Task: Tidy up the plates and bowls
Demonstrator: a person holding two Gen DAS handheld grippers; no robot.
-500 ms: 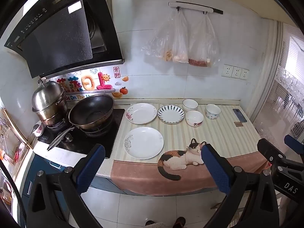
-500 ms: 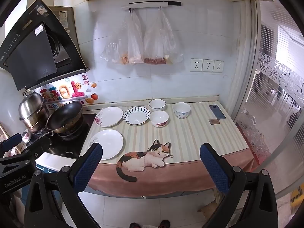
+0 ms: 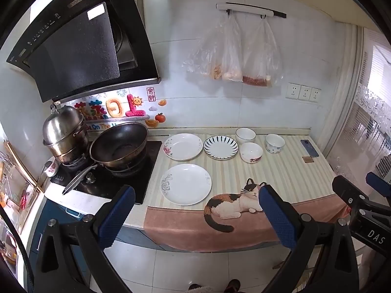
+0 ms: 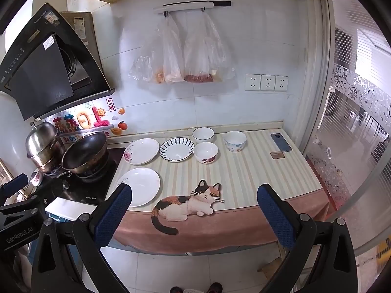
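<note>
On the striped counter (image 3: 281, 171): 3 plates, 3 bowls. Plain white plate (image 3: 185, 184) nearest me, beside the stove (image 3: 114, 180). Behind it the floral plate (image 3: 183, 146), then the blue-striped plate (image 3: 221, 147) just to its right. White bowl (image 3: 245, 134) at the wall, floral bowl (image 3: 251, 152) in front of it, dotted bowl (image 3: 275, 143) off to the right, apart. Phone (image 3: 309, 148) at the far right. My left gripper (image 3: 195, 210) and right gripper (image 4: 194, 207) both spread wide, holding nothing, hovering short of the counter edge, angled down
</note>
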